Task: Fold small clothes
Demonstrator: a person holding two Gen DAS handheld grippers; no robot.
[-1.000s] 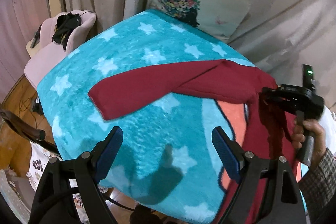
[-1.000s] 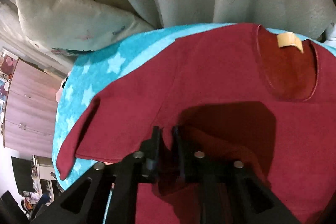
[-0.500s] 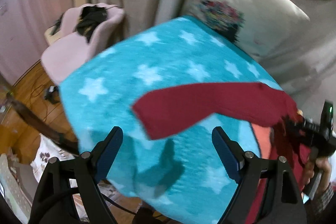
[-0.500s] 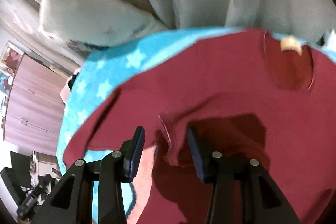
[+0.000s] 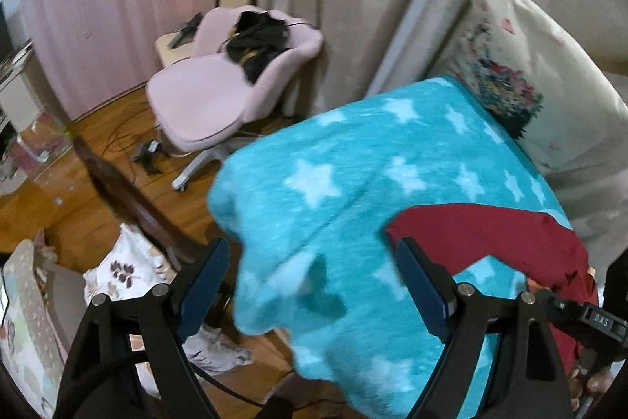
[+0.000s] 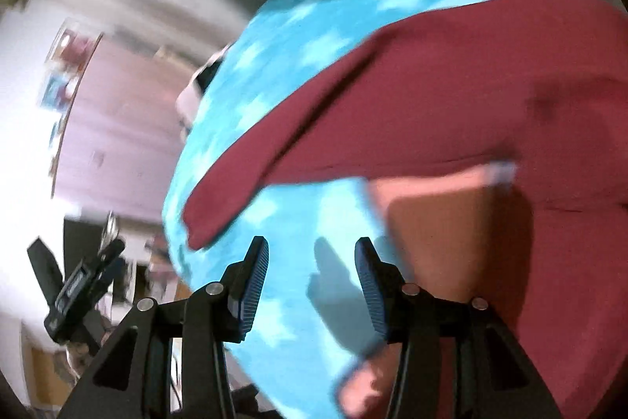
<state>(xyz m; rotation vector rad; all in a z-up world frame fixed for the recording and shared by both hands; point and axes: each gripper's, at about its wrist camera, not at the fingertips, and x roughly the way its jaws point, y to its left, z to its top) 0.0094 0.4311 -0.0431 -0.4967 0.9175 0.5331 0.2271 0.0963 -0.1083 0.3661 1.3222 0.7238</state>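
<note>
A dark red long-sleeved top (image 6: 471, 97) lies on a turquoise star-patterned blanket (image 5: 353, 183); its sleeve (image 5: 482, 234) stretches out left over the blanket. My left gripper (image 5: 310, 281) is open and empty, above the blanket's near left edge, its right finger beside the sleeve's cuff. My right gripper (image 6: 310, 277) is open and empty, over the blanket just below the sleeve (image 6: 251, 191). The left gripper shows at lower left in the right wrist view (image 6: 78, 289). Both views are motion-blurred.
A pink chair (image 5: 219, 93) with dark clothing on it stands on the wooden floor (image 5: 78, 191) to the left. A floral pillow (image 5: 530, 77) leans against the curtains behind the blanket. A patterned cloth (image 5: 129, 269) lies on the floor below the blanket's edge.
My right gripper has opened, let go of the red top and drawn back to the left. My left gripper has swung left, bringing chair and floor into view.
</note>
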